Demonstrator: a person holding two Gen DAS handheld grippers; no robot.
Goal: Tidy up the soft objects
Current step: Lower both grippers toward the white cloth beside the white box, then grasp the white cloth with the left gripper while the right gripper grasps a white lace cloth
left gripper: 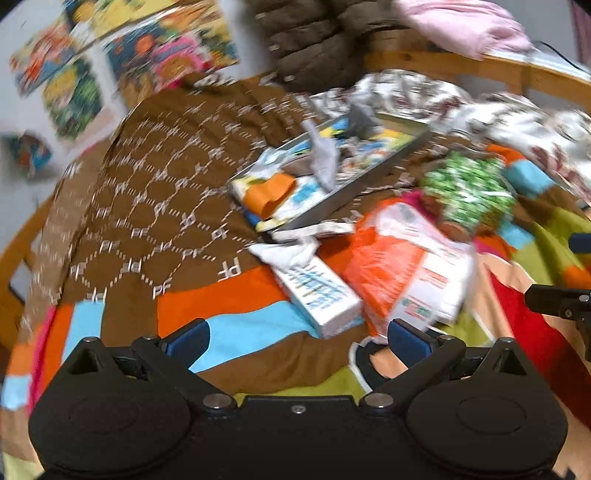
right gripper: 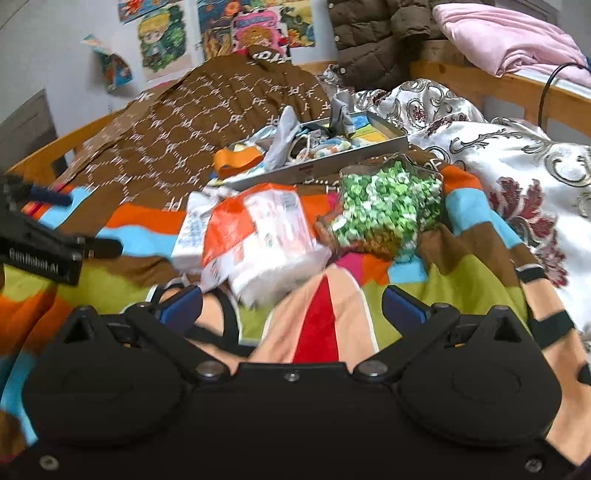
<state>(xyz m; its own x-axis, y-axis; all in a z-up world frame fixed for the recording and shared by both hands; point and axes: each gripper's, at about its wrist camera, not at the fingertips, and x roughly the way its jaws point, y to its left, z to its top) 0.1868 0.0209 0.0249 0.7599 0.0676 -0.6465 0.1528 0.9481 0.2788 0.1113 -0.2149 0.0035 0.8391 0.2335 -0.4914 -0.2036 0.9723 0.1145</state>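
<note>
Both hand-held grippers, left (left gripper: 299, 341) and right (right gripper: 291, 304), gape over a striped blanket (right gripper: 122, 221) below wall posters (right gripper: 162, 37).

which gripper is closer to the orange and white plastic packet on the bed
Right. The right gripper sits just before the orange and white packet; the left gripper is off to its left, farther.

A pale grey wall (right gripper: 55, 48) closes the far side, hung with bright cartoon posters (right gripper: 162, 40). A wooden bed frame (right gripper: 476, 83) runs along the bed's far edge and curves round its left edge. A brown puffer jacket (right gripper: 369, 33) and a pink pillow (right gripper: 509, 40) lie beyond that rail.
</note>
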